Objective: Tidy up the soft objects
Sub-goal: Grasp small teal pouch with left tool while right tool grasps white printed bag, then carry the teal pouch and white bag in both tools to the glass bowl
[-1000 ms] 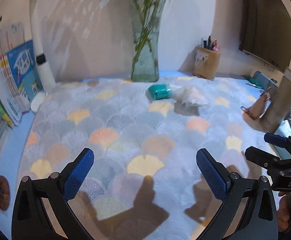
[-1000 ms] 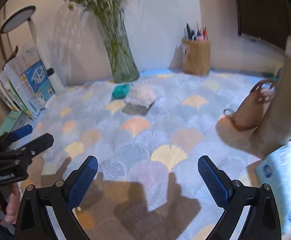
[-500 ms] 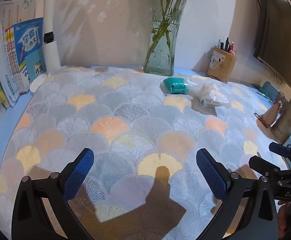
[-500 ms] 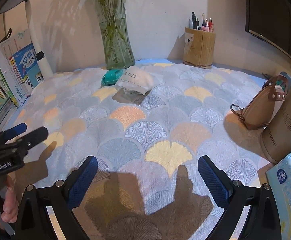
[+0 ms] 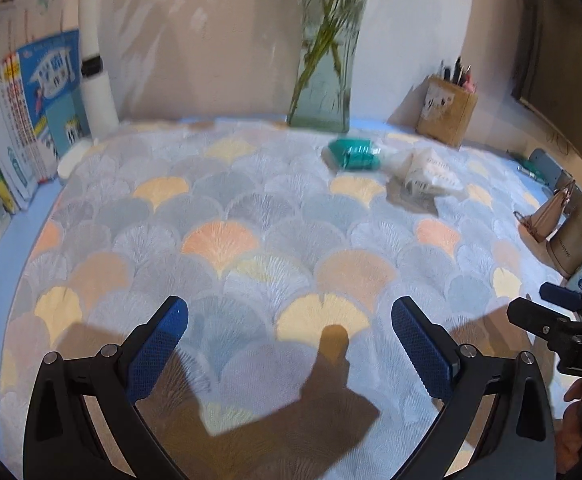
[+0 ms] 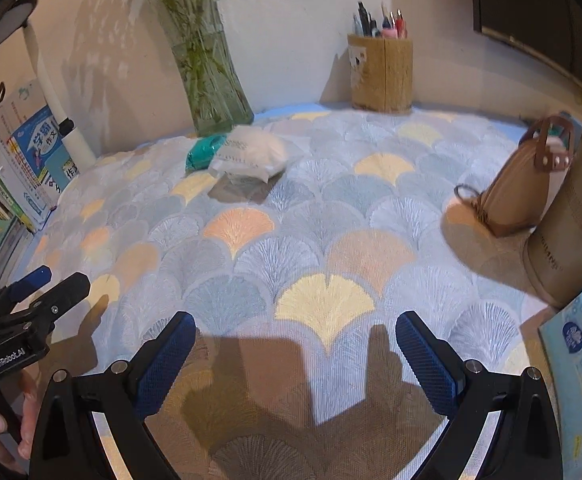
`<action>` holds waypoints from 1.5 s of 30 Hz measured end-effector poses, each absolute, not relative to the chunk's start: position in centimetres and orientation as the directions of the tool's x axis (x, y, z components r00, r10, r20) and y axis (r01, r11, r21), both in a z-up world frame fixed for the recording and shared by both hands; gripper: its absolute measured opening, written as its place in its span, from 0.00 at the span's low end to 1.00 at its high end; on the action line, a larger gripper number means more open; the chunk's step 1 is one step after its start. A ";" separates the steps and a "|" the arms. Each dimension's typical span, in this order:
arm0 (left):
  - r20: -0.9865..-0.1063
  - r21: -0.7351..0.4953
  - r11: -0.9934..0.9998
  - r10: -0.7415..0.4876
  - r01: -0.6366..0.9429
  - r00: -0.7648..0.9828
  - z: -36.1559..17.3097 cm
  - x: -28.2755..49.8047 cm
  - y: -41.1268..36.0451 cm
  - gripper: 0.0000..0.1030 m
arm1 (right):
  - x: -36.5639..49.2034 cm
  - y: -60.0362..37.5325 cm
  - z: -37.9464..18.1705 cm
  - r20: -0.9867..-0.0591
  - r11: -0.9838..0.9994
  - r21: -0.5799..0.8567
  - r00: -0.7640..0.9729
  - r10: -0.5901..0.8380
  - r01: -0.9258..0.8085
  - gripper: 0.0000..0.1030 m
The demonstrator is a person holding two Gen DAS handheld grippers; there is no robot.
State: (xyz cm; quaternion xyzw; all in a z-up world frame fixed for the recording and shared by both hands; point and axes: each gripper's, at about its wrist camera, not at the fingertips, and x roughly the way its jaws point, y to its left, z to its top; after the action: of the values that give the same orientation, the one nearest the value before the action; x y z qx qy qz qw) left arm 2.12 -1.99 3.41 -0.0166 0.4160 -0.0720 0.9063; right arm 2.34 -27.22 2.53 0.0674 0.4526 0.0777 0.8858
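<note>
white plastic packet (image 6: 251, 152) lying at the far side of the patterned cloth (image 6: 311, 248), touching a green bundle (image 6: 203, 151), just before the glass vase (image 6: 211, 80). well apart from both: left gripper (image 5: 289, 334) spread wide, empty; right gripper (image 6: 295, 340) likewise. tan bag (image 6: 519, 188) at the right.

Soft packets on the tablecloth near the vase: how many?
2: a green packet by the vase base, and a white packet touching its right side. More could hide behind them.
</note>
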 end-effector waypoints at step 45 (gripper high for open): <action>-0.684 -0.328 0.910 -0.413 0.253 0.601 2.4 19.9 -7.4 0.42 | 14.7 -25.3 2.0 -0.706 0.976 0.196 0.677 0.207 -0.094 0.41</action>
State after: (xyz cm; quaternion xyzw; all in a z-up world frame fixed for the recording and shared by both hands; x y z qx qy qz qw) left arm 19.93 -7.38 2.41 -0.0989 0.4052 -0.1874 0.8893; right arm 14.67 -25.31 1.99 0.0717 0.3934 0.0825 0.9129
